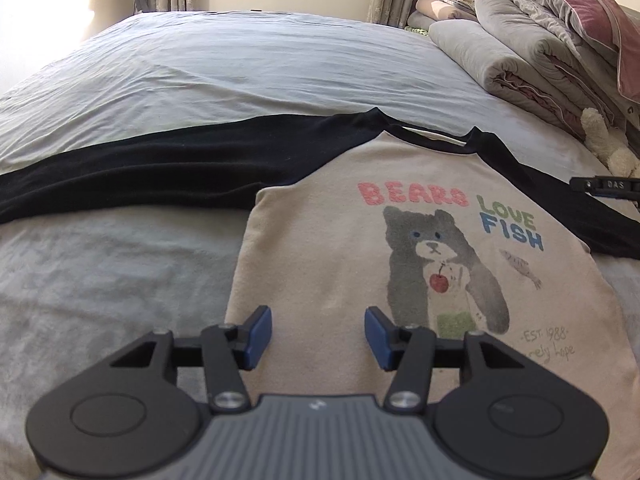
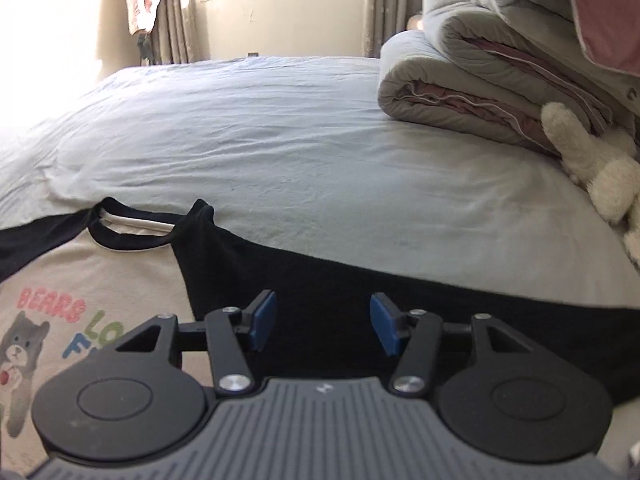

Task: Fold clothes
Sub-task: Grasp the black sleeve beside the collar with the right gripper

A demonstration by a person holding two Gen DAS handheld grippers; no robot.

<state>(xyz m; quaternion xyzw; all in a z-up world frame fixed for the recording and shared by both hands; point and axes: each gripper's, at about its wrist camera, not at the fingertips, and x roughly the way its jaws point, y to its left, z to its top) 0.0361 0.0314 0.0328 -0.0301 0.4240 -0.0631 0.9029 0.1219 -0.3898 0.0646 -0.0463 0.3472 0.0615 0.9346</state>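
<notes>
Flat on a pale blue bed (image 1: 248, 64), front up, lay the cream raglan shirt (image 1: 320, 248) with its bear print, its black left sleeve (image 1: 140, 172) and right sleeve (image 2: 360, 280) stretched out to either side. Above the hem hovered the left gripper (image 1: 318, 332), jaws parted and empty; over the right sleeve hung the right gripper (image 2: 323, 324), likewise parted, holding nothing. Folding appeared not yet begun. The next move would likely call for each gripper to drop and pinch cloth, a sleeve to be carried inward. Stacked quilts (image 2: 480, 92) and a plush toy (image 2: 600, 176) sat well apart.
</notes>
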